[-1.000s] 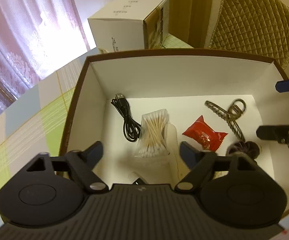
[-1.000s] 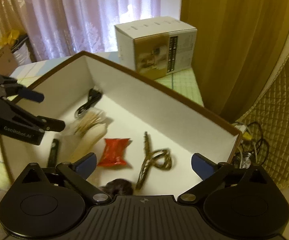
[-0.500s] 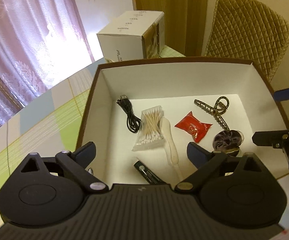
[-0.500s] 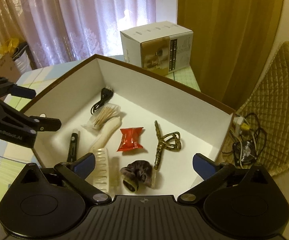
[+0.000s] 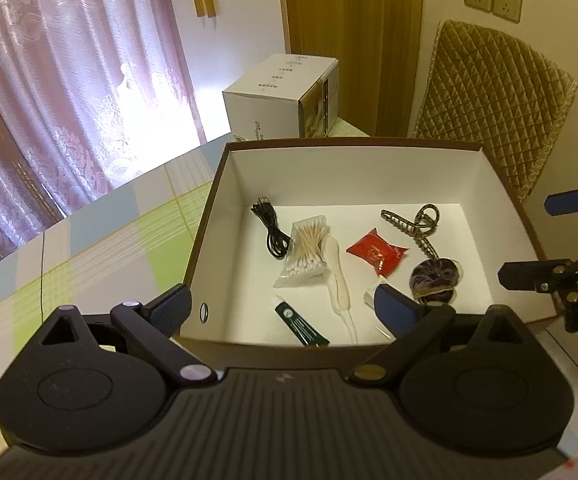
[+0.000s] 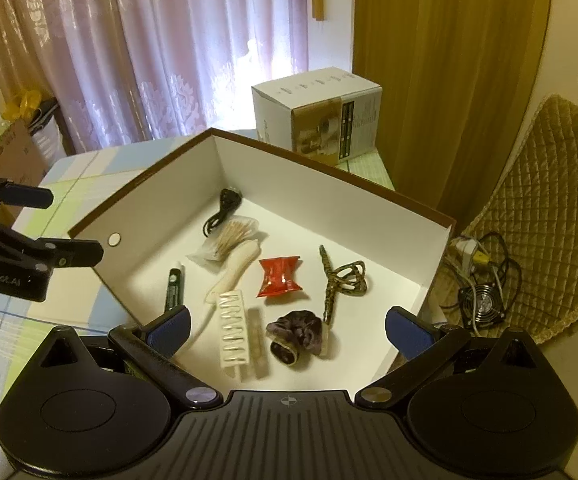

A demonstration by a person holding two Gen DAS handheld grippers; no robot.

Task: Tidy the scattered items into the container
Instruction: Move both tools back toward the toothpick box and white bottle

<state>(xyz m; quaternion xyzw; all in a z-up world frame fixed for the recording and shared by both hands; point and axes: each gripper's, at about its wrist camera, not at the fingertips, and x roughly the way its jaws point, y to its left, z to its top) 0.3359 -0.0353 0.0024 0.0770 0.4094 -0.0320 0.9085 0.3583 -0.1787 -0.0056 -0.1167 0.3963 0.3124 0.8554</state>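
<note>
Pink curtains (image 6: 137, 60) are glowing behind a table (image 5: 101, 240) with a pale checked cloth, and on it the open box (image 6: 329, 172) is sitting as our container. We are holding both grippers above its near edge, probably so the cameras can take in the whole floor of the box. Our left gripper (image 5: 285, 308) is hanging with its jaws spread wide and empty; our right gripper (image 6: 289, 330) is doing the same.

Everything we can see of the clutter is lying inside already: a black cable (image 5: 270, 226) toward 11 o'clock in the left view, a bag of cotton swabs (image 5: 304, 250) beside it, a red packet (image 5: 375, 250) in the middle, a patterned hair claw (image 5: 413, 226) at 1 o'clock, a dark scrunchie (image 6: 297, 334), a green tube (image 5: 299, 326) and a white clip (image 6: 233, 334) nearer us. We are judging the tidying close to finished, since nothing loose is showing on the cloth.
</note>
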